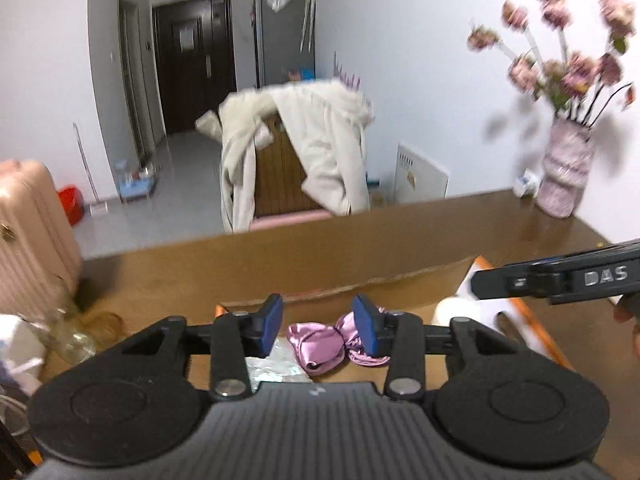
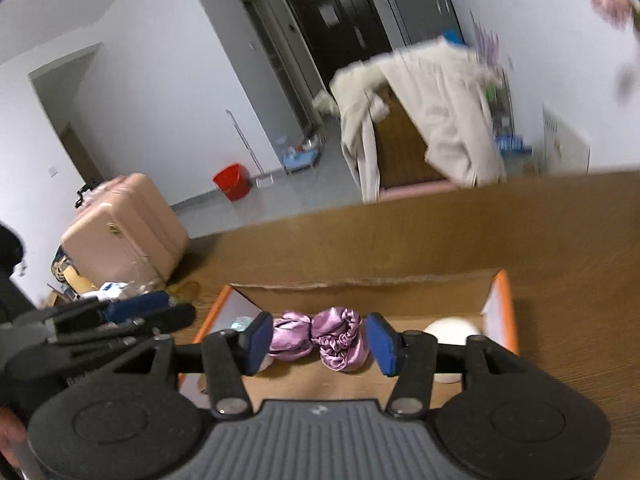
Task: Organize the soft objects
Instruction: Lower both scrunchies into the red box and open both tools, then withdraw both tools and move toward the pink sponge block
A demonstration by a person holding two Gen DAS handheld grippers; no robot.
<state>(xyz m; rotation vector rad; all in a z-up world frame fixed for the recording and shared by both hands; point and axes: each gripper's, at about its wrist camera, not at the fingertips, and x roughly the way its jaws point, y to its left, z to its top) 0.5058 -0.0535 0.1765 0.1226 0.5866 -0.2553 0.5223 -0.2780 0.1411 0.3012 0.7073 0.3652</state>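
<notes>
A pink satin cloth [image 1: 320, 346], bunched into two lumps [image 2: 320, 340], lies on the floor of a shallow cardboard box [image 2: 360, 280] with orange edges. In the left wrist view my left gripper [image 1: 320, 330] hovers above the cloth with its blue pads [image 1: 272, 328] apart and nothing pressed between them. My right gripper [image 2: 319, 342] stands open too, with a pad on each side of the cloth and a gap on both sides. Each gripper shows in the other's view: the right one at the right edge [image 1: 560, 280], the left one at the left [image 2: 140, 316].
A white round object [image 2: 452, 330] and a crinkly clear packet [image 1: 276, 364] also lie in the box. On the brown table [image 1: 280, 256] stand a vase of pink flowers [image 1: 566, 176] and a glass bottle [image 1: 72, 332]. Beyond are a coat-draped chair [image 1: 296, 148] and a pink suitcase [image 2: 128, 228].
</notes>
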